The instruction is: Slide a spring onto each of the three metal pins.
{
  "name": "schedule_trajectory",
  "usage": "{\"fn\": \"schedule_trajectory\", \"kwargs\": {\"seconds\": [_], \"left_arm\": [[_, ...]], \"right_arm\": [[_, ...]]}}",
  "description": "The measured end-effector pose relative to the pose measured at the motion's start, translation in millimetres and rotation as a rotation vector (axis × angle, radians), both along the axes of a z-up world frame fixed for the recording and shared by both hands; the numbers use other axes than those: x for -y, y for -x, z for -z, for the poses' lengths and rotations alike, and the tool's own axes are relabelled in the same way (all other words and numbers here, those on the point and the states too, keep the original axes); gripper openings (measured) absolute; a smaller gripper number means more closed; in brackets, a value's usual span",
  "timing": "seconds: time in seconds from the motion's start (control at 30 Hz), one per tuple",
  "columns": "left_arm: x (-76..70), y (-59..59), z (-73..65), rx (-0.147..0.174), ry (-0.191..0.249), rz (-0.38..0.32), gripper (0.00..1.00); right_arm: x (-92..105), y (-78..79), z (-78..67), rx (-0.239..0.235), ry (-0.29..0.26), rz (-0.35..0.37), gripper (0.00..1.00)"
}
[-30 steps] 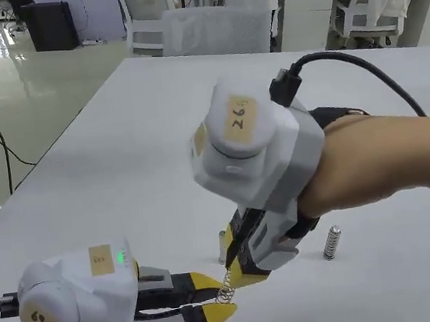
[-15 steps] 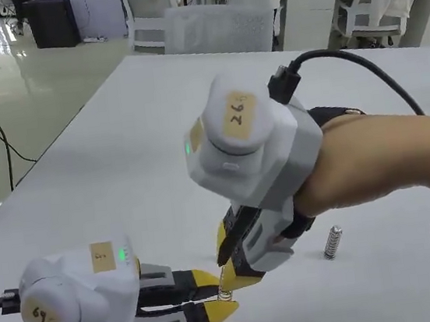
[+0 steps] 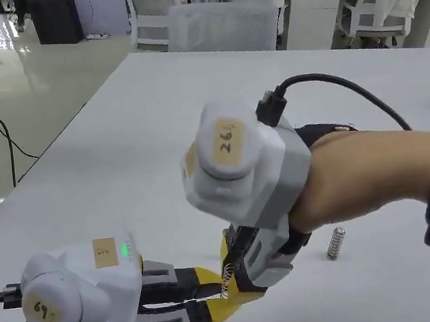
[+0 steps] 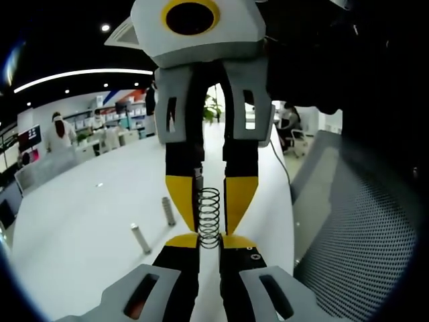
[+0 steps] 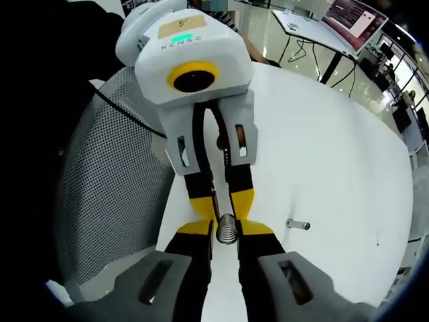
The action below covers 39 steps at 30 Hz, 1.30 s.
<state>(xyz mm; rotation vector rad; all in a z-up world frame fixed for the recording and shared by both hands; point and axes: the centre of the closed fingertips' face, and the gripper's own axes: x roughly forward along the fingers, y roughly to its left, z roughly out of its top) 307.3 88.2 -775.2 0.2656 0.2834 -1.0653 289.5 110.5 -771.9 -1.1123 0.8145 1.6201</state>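
A small coil spring [image 3: 226, 274] hangs between the two grippers just above the white table [image 3: 120, 157]. My right gripper [image 3: 231, 267], reaching down from the right, is shut on the spring [image 4: 209, 218]. My left gripper [image 3: 215, 293], coming in low from the left, is shut on a thin metal pin [image 5: 214, 198] whose tip points into the spring's open end [image 5: 226, 231]. The yellow tips of both grippers nearly touch. A second pin [image 3: 335, 243] with a spring on it stands on the table to the right.
In the left gripper view two short pins [image 4: 167, 210] [image 4: 139, 238] stand on the table to the left. A mesh chair back [image 5: 114, 174] is close behind me. Chairs and desks [image 3: 214, 27] stand beyond the table's far edge.
The right gripper has tipped and drawn a little closer over the left gripper's tips, carrying the spring with it. The left gripper has stayed about where it was.
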Motion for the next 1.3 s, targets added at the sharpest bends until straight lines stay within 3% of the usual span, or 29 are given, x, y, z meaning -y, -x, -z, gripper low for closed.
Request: {"fn": "schedule_trajectory", "kwargs": {"seconds": [0.4, 0.83, 1.17, 1.3], "left_arm": [[0.4, -1.9, -1.1, -0.003, 0.015, -0.01, 0.03], [-13.0, -7.7, 4.5, -0.016, 0.028, -0.074, 0.23], [-23.5, -15.0, 9.2, -0.037, 0.038, -0.138, 0.44], [-25.3, -15.8, 10.6, -0.039, 0.042, -0.148, 0.46]], "right_arm": [[-0.1, -4.4, -1.2, -0.001, -0.002, 0.019, 0.08], [7.3, -21.2, -7.5, 0.01, -0.009, 0.068, 0.08], [13.7, -42.6, -12.5, 0.032, -0.015, 0.115, 0.08], [14.0, -53.1, -14.6, 0.038, -0.024, 0.138, 0.08]]}}
